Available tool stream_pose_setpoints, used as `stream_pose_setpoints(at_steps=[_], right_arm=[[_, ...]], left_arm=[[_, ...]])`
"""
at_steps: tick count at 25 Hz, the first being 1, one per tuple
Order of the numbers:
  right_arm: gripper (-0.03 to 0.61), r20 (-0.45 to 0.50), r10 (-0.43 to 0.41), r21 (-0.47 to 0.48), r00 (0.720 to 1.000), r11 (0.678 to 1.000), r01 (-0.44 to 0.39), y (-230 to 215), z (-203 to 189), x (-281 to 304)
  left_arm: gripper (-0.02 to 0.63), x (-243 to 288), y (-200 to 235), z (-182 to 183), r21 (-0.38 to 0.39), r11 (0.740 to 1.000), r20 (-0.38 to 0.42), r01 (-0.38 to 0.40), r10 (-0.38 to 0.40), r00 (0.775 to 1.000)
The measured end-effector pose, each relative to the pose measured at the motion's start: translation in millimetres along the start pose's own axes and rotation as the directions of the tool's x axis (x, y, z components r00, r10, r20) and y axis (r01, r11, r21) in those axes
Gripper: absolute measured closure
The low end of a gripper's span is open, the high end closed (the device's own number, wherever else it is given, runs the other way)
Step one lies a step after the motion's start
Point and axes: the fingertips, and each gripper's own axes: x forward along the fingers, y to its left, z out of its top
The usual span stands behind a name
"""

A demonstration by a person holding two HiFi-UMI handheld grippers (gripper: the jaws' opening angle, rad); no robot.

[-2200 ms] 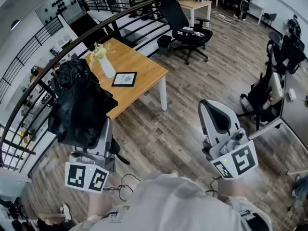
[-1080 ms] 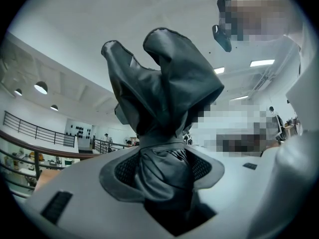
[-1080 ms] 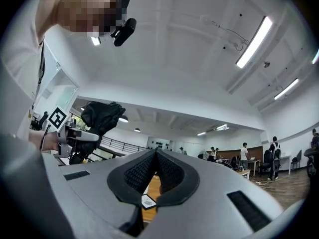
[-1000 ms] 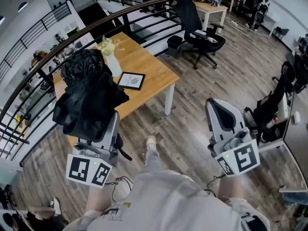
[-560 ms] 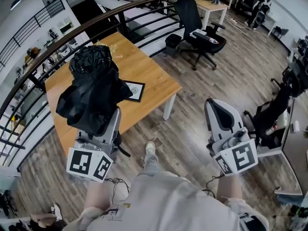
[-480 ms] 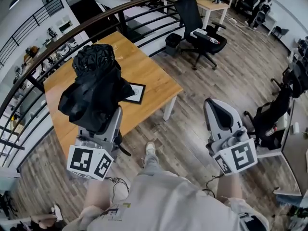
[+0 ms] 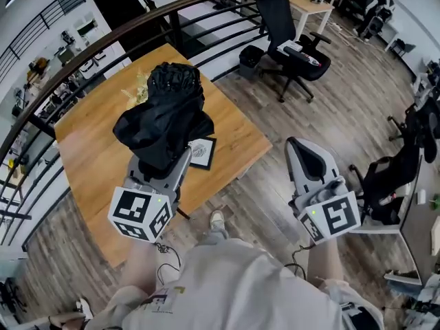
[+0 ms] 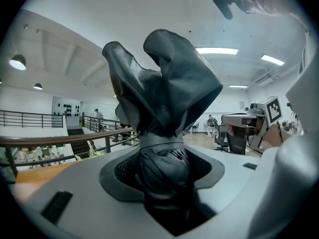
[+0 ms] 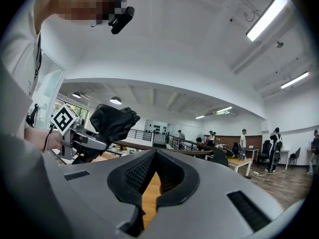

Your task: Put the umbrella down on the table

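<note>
A black folded umbrella [image 7: 165, 115] stands bunched up out of my left gripper [image 7: 168, 155], which is shut on its lower part. In the left gripper view the umbrella [image 8: 164, 98] fills the space between the jaws of the left gripper [image 8: 162, 171], and a strap wraps its waist. It hangs above the near right part of the wooden table [image 7: 89, 150]. My right gripper [image 7: 303, 148] is off the table's right side, over the floor, shut with nothing in it. In the right gripper view the tips of that gripper [image 9: 154, 156] meet, and the umbrella [image 9: 112, 121] shows at the left.
A framed picture [image 7: 201, 152] lies on the table by the umbrella, and flowers [image 7: 137, 88] peek out behind it. A dark railing [image 7: 103, 43] runs behind the table. Office chairs [image 7: 292, 40] stand beyond the table and at the right [image 7: 392, 177].
Both grippers have travelled toward the table. The umbrella, earlier short of the table's near edge, is now over the tabletop beside the picture frame. The grip has not changed.
</note>
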Motion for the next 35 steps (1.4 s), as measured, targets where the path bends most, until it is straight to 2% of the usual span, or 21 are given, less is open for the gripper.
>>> stream_pose_setpoints(at_steps=[9,13,16,21,25,31,35], right_arm=[[0.552,-0.067,0.004,0.069,0.998,0.998,0.001,-25,-35,80],[0.552,-0.105,0.019,0.080,0.994,0.997,-0.010,-45,-58,102],[0.552,-0.128,0.037,0.086,0.991,0.996,-0.026,-43,-72,120],[0.552,-0.162,0.096,0.120,0.982,0.990,-0.077,-74,-108,147],[0.552,-0.198,0.163,0.140,0.967,0.981,-0.137,-98,-134,178],[0.552,-0.270,0.232,0.129,0.935,0.971,-0.203,-145,-172,225],[0.552,-0.262,0.275,0.182,0.925,0.955,-0.232,-171,-193,254]], left_arm=[[0.367,86,39,-18,-0.127,0.990,-0.047,0.062,-0.068,0.997],[0.367,129,44,-36,-0.251,0.966,-0.058,0.065,-0.082,0.995],[0.367,147,56,-54,-0.333,0.941,-0.067,0.051,-0.078,0.995],[0.367,202,55,-92,-0.455,0.890,-0.128,-0.030,-0.032,0.991],[0.367,241,64,-121,-0.495,0.861,-0.192,-0.118,0.024,0.981],[0.367,310,83,-171,-0.559,0.791,-0.303,-0.251,0.087,0.949],[0.367,338,97,-215,-0.585,0.738,-0.388,-0.337,0.111,0.915]])
